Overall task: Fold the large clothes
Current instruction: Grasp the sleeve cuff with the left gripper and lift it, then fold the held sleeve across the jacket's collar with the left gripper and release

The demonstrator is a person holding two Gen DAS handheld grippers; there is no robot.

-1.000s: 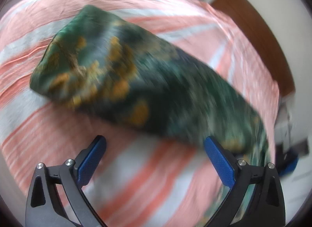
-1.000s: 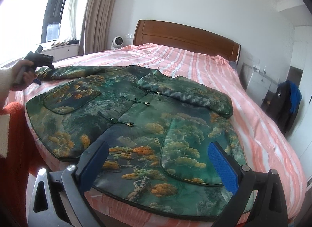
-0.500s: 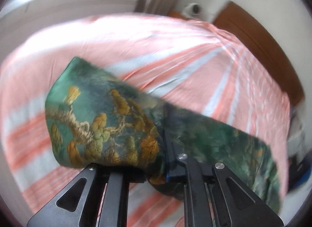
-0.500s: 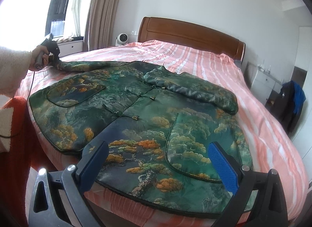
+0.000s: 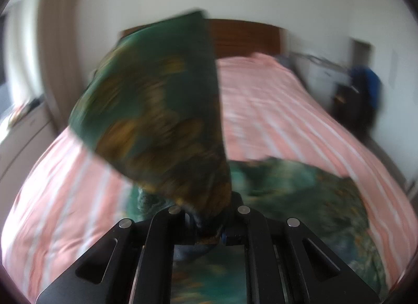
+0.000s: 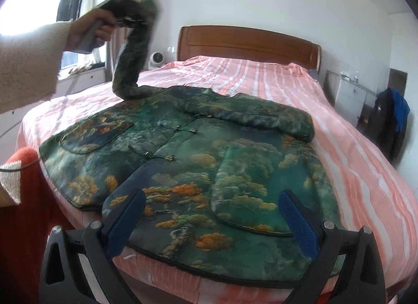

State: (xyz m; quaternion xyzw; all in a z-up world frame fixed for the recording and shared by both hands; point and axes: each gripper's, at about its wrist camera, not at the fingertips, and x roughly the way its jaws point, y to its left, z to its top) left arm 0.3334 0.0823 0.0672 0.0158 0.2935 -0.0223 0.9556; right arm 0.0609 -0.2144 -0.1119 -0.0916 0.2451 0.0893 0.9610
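A large green jacket (image 6: 209,152) with orange and teal tree print lies front-up on the bed. Its right sleeve (image 6: 250,118) is folded across the chest. My left gripper (image 5: 209,228) is shut on the cuff of the left sleeve (image 5: 156,110), which stands up in front of its camera, blurred. In the right wrist view that gripper (image 6: 130,17) holds the sleeve (image 6: 133,63) high above the bed's left side. My right gripper (image 6: 211,223) is open and empty, hovering above the jacket's hem at the near bed edge.
The bed has a pink-and-white striped cover (image 6: 261,79) and a wooden headboard (image 6: 248,42). A white nightstand (image 6: 350,95) and a dark chair with blue clothing (image 6: 392,118) stand at the right. A small fan (image 6: 156,59) and window ledge are at the left.
My left gripper closed on the left sleeve's cuff and lifted it from the bed to high in the air. My right gripper stayed open and moved closer to the hem.
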